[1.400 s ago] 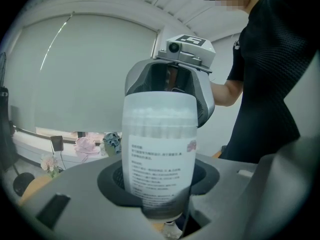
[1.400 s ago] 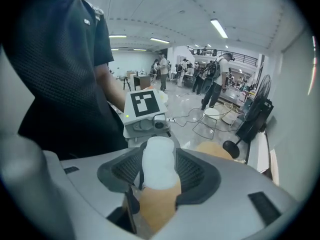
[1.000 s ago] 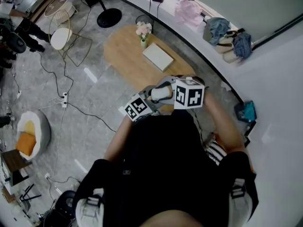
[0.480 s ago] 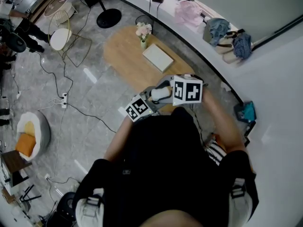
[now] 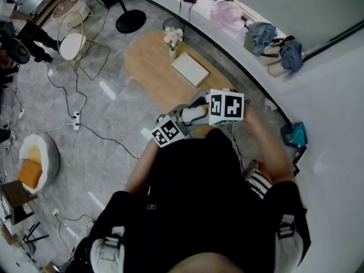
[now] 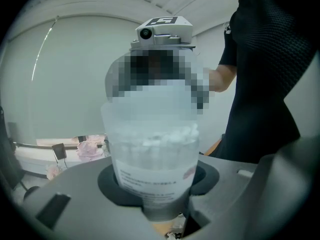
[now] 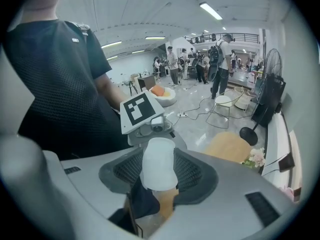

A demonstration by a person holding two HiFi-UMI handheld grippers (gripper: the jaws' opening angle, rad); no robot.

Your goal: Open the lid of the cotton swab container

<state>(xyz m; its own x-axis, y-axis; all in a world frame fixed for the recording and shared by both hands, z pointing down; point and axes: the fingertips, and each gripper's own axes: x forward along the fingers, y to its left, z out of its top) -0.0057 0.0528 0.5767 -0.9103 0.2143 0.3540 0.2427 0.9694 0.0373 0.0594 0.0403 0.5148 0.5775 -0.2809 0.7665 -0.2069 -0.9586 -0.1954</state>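
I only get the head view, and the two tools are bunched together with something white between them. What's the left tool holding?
Observer: The left tool is shut on a clear cotton swab container, with white swab tips showing through its wall.
Operator: What about the other tool?
Observer: The right tool is shut on the white lid at the container's far end.
Operator: Is there any writing on it?
Observer: Yes, the container's side has a white label, but the print is too small to read.
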